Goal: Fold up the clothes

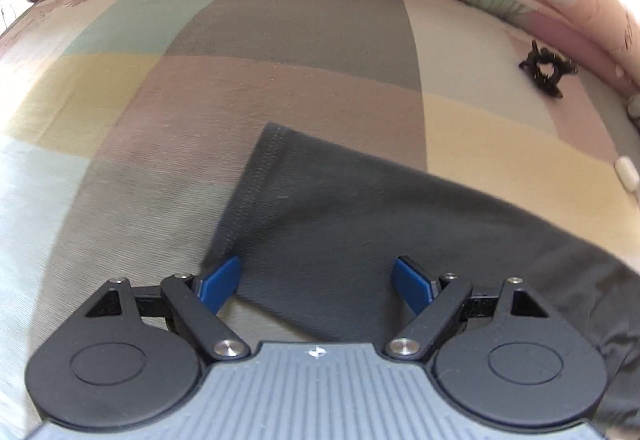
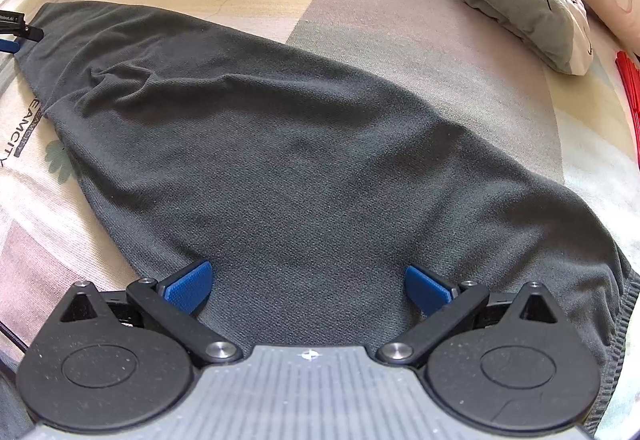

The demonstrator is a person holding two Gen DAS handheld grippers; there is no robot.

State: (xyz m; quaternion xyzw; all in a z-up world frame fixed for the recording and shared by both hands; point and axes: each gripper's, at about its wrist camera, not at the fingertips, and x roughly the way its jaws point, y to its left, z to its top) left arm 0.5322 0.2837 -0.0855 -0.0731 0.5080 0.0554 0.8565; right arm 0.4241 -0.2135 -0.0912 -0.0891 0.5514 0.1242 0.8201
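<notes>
- Dark garment [image 2: 304,144] lies spread on bedsheet [image 1: 120,88], directly ahead of & under both grippers.
- L gripper [image 1: 318,280]: jaws apart, over hemmed corner.
- R gripper [image 2: 308,284]: jaws apart, nothing held.
- Likely soft, light, limp knit; best pinched at hem/corners.

Bright, even daylight. Soft shadow on bed [image 1: 120,168] at left of left view, with motion blur there. Sharp in right view. Strong fisheye bending at edges; dark corners. No glare.
</notes>
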